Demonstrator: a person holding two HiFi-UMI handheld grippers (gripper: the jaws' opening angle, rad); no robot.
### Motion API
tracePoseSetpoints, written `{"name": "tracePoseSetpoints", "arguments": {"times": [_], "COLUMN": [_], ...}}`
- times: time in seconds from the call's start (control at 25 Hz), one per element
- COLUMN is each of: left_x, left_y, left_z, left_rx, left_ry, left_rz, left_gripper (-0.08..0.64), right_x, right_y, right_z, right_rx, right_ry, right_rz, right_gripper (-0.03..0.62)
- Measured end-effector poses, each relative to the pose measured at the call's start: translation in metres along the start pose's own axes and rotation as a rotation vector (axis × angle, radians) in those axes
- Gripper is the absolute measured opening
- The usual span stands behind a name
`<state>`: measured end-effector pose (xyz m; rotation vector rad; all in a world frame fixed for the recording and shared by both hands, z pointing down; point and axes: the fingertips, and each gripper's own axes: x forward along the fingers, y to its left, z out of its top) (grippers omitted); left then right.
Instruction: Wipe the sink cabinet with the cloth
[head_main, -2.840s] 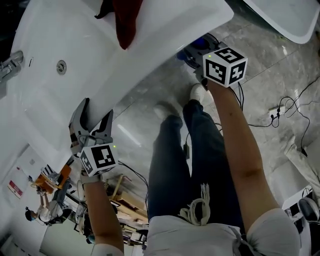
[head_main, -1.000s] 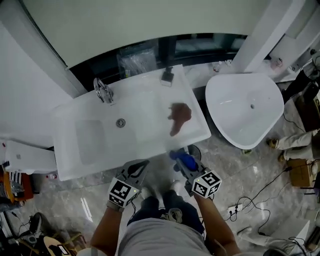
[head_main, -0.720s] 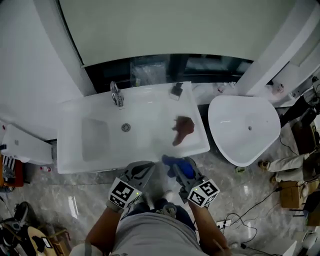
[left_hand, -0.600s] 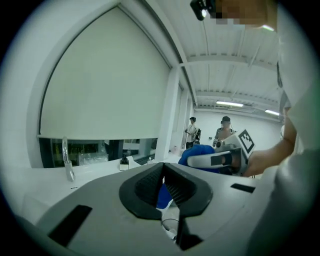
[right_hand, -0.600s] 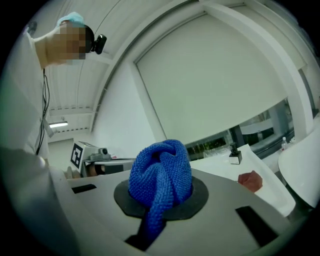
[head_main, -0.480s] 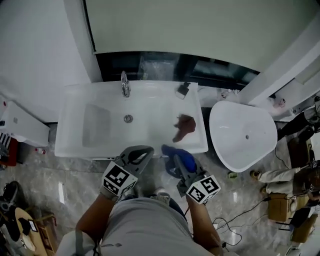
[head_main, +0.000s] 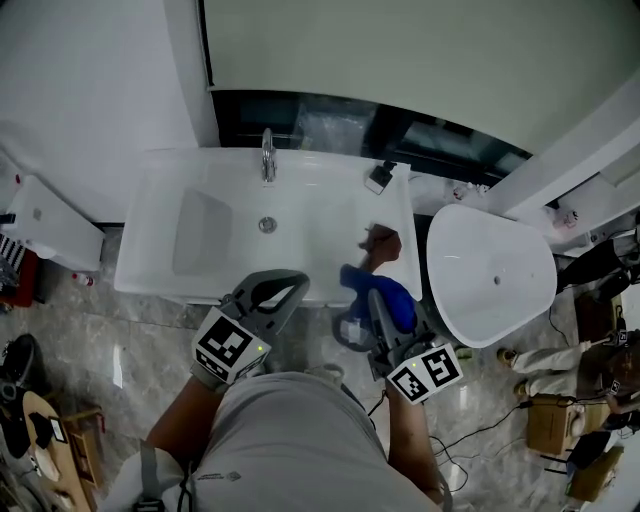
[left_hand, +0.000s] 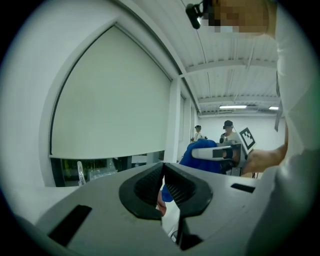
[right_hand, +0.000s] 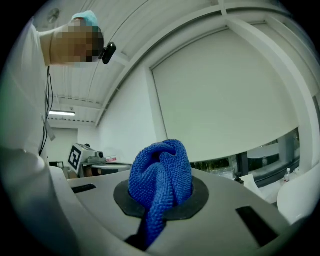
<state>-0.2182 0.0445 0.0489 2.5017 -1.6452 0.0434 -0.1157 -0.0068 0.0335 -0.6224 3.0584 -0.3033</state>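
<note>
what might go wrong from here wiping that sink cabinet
The blue cloth is held as a thick bunch in the right tongs, so it may slip loose under wiping pressure. The brown rag lying on the sink could be dragged along or knocked off. The small item at the back corner might get bumped.

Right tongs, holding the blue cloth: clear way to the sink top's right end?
Likely yes. The right tongs, shut on the blue cloth, hang by that corner of the sink with nothing between; a brown rag lies on that end.
</note>
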Motion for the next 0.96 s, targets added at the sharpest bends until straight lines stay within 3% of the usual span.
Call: {"name": "tracePoseSetpoints", "arguments": {"times": [0.24,0.96], "left_x": [-0.009,-0.015], "left_y": [0.012,0.007], "left_z": [0.007,0.021], "left_rx": [-0.021,-0.011], "left_ry": [-0.026,-0.068], "left_rz": [0.027,-0.004], "left_gripper": [0.02,0.02], "right_x": [0.006,0.011], "right_y": [0.009,0.013], "right_z": [0.008,0.009], "right_rx": [-0.025,0.0], "right_ry": [-0.012,-0.041], "right_rz": [0.013,0.0], "right_gripper": [0.035,0.034]}}
